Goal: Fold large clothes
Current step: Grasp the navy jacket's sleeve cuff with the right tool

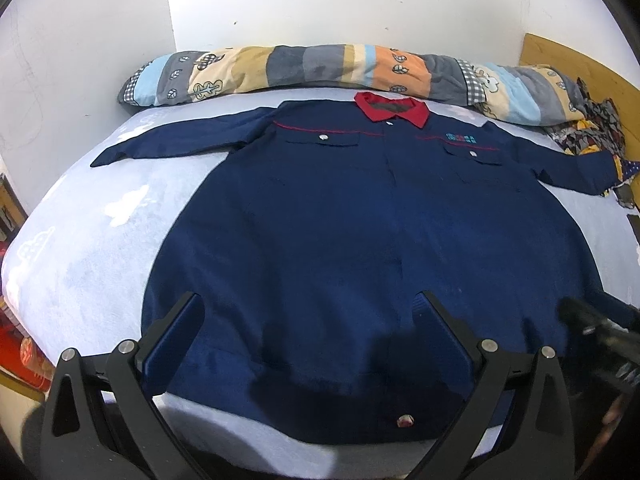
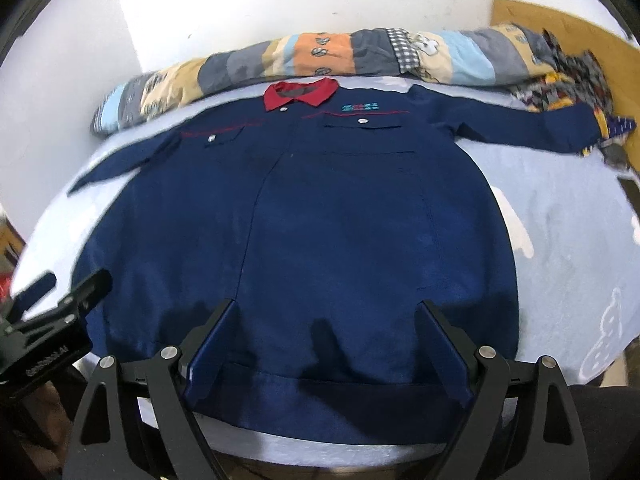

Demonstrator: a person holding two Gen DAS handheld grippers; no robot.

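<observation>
Navy long-sleeved work jacket with red collar [image 1: 360, 220]: flat, front up, sleeves spread, on pale blue bedsheet [image 1: 100, 240]. Left gripper [image 1: 312, 320], right gripper [image 2: 326, 324]: wide open, empty, over hem. Risk: pinching sheet with cloth, dragging jacket askew.

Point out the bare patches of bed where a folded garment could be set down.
Bare blue sheet lies left of the jacket, below its spread sleeve. Another bare patch lies right of the jacket, below the other sleeve. The far edge is crowded by the rolled quilt and patterned clothes.
</observation>
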